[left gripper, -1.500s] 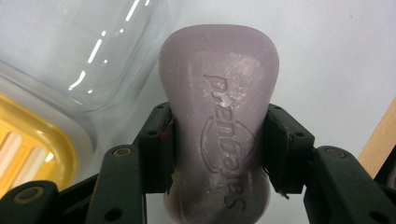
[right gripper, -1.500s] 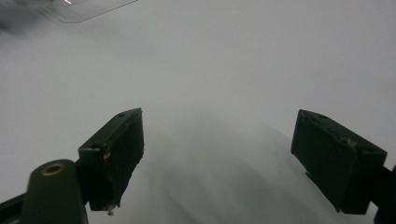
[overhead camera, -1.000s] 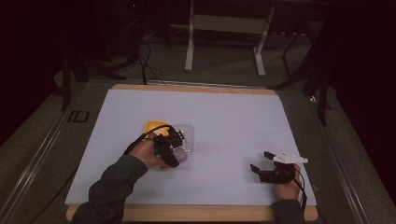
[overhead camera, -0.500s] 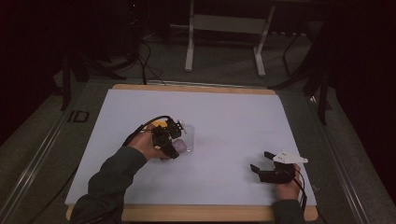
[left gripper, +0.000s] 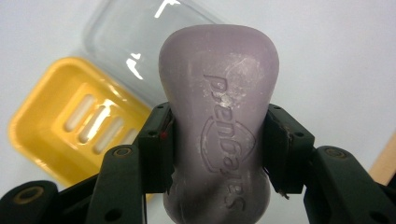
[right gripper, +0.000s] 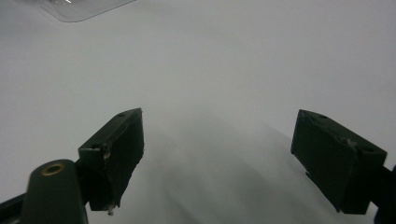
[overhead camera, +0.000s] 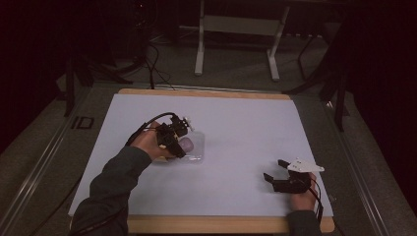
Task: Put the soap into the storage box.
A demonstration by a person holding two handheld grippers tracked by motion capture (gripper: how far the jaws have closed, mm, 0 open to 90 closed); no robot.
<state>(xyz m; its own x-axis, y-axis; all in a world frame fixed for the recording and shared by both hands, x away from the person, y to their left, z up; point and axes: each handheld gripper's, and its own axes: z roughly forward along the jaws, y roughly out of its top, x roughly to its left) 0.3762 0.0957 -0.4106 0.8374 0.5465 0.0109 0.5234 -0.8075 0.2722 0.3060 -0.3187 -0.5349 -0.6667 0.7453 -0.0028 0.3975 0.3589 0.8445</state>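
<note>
High view hides most of the purple soap bar (overhead camera: pixel 187 144) behind the left tongs (overhead camera: pixel 183 145) and hand, and the yellow soap dish is lost from sight there. Left gripper view shows it plainly: the soap bar (left gripper: pixel 223 126) clamped between both pads, its bottom end cut off, above the yellow soap dish (left gripper: pixel 74 121) and clear lid (left gripper: pixel 135 46). Compared with a second ago, the left hand has risen and moved farther up the white surface (overhead camera: pixel 246 123). The right tongs (overhead camera: pixel 276 173) rest released, unmoved.
</note>
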